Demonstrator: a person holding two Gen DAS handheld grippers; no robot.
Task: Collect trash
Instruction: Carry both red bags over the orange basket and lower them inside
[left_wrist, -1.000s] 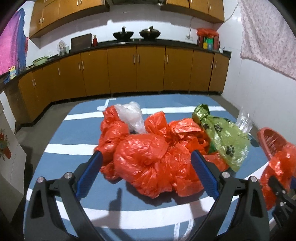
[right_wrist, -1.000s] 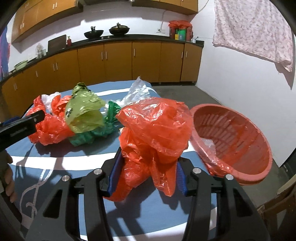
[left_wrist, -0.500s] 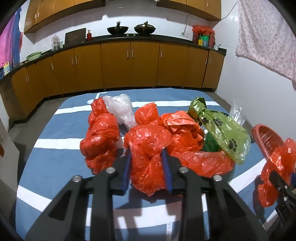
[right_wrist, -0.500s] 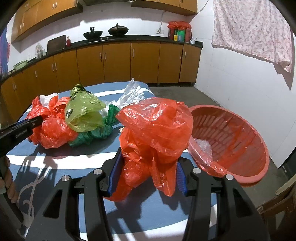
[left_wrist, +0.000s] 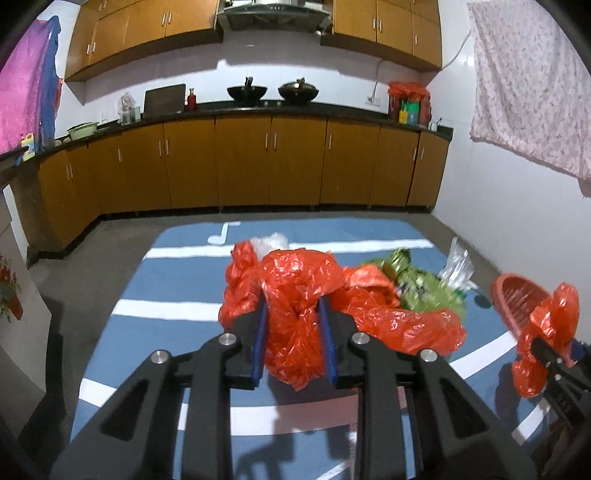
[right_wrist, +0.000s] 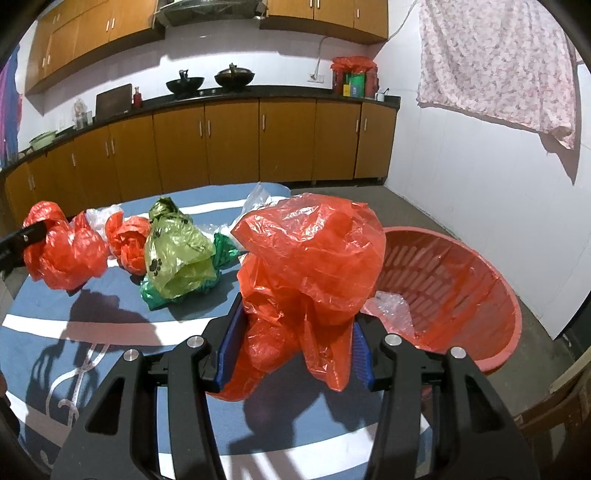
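Lifting clear of the heap, the left hand-held gripper (left_wrist: 293, 338) now has its blue fingers clamped on an orange bag (left_wrist: 295, 295); a second ago those fingers stood wide apart around the pile, and half a second ago they had only just pinched shut with the bag down among the others. The bag now hangs above the blue striped worktop (left_wrist: 166, 288), and the rest of the pile (left_wrist: 406, 321) of orange and green bags lies just behind it. The right hand-held gripper (right_wrist: 295, 341) is unchanged: it stays clamped on its own orange bag (right_wrist: 314, 258), held just beside the red basket (right_wrist: 480, 295) (a scrap of clear plastic already lies inside). Both hands are therefore loaded, so the likely next step is carrying each bag over the basket rim and letting go.
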